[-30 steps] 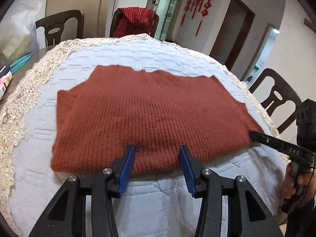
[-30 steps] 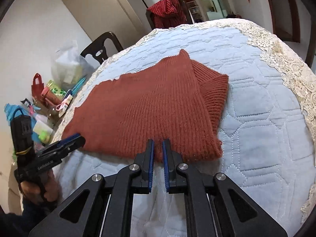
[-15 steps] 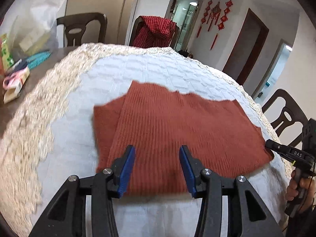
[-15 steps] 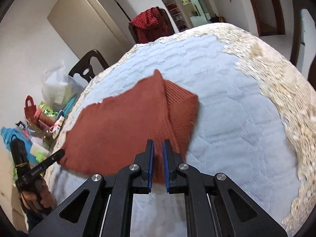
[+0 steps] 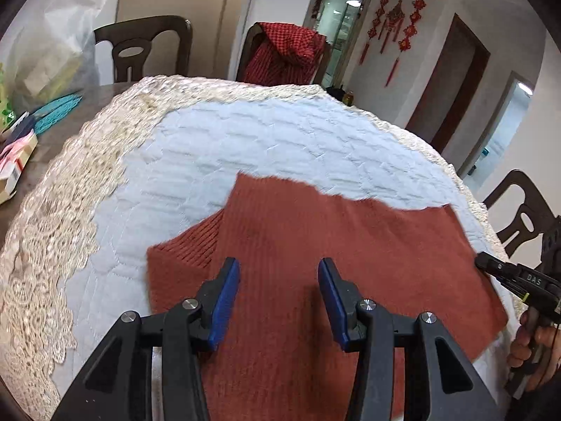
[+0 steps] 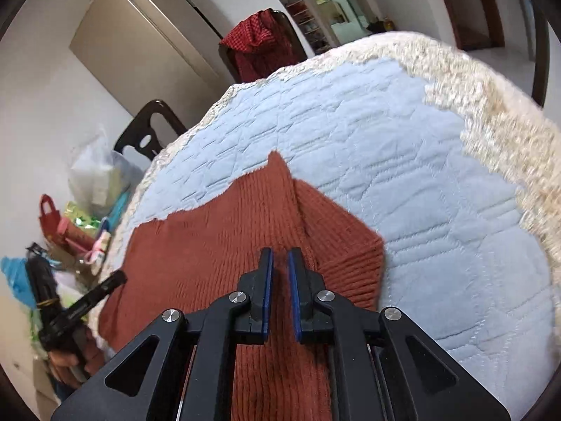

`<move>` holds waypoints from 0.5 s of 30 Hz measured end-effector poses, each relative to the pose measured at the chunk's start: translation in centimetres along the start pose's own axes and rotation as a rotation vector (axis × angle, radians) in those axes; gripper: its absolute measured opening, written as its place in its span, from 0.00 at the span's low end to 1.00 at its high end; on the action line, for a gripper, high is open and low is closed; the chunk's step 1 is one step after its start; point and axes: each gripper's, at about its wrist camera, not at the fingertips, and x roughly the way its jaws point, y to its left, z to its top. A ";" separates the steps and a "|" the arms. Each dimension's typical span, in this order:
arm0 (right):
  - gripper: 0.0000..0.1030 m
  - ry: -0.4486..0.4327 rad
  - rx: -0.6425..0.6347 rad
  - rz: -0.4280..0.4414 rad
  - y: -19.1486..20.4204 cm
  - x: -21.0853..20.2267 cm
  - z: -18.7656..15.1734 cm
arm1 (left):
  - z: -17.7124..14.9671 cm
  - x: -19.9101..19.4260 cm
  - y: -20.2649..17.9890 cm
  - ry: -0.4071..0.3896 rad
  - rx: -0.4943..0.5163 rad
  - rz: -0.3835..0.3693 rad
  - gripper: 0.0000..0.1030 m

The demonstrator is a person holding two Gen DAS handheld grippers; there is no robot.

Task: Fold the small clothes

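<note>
Left gripper [image 5: 278, 301] with jaws parted about halfway, nothing pinched between the blue pads, hanging over the near part of the rust-red knit sweater [image 5: 336, 259]. Right gripper [image 6: 279, 293] with jaws nearly together, only a thin slit between the pads; whether any knit is caught in that slit, impossible to tell. Compared with a second ago: both sets of jaws unchanged in width, but garment now filling far more of the lower frame in each wrist view, running under both grippers and out of the bottom edge, where before its near hem lay just ahead of the fingertips; more of the far quilted cloth [image 5: 266, 140] bare behind it. Sweater lying flat on the pale blue quilted cover of the worktop, toward the near edge, already folded once, a ribbed flap [image 5: 189, 245] poking out from under the top layer on one side, far edge uneven with a small raised corner. Lace border [image 5: 63, 210] ringing the cover. Near hem of the sweater hidden beneath the gripper bodies. Edges of both views smeared by motion blur. A hand [image 6: 66, 358] around the other gripper's handle partly cut off at the frame margin.
</note>
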 end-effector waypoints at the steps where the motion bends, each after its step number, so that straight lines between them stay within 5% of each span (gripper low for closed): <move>1: 0.09 -0.009 -0.011 0.000 0.6 -0.1 0.3 | 0.4 0.0 -0.4 -0.007 0.010 -0.011 0.48; 4: 0.09 -0.018 -0.028 0.036 1.8 0.6 1.8 | 1.9 1.0 -1.6 -0.023 0.049 0.021 0.48; 8: 0.09 0.034 0.016 -0.025 0.9 3.4 3.1 | 2.4 4.3 -0.6 0.042 0.014 0.079 0.48; 15: 0.09 -0.001 0.048 0.019 -0.6 2.9 2.6 | 1.8 4.2 -0.4 0.019 0.018 0.075 0.49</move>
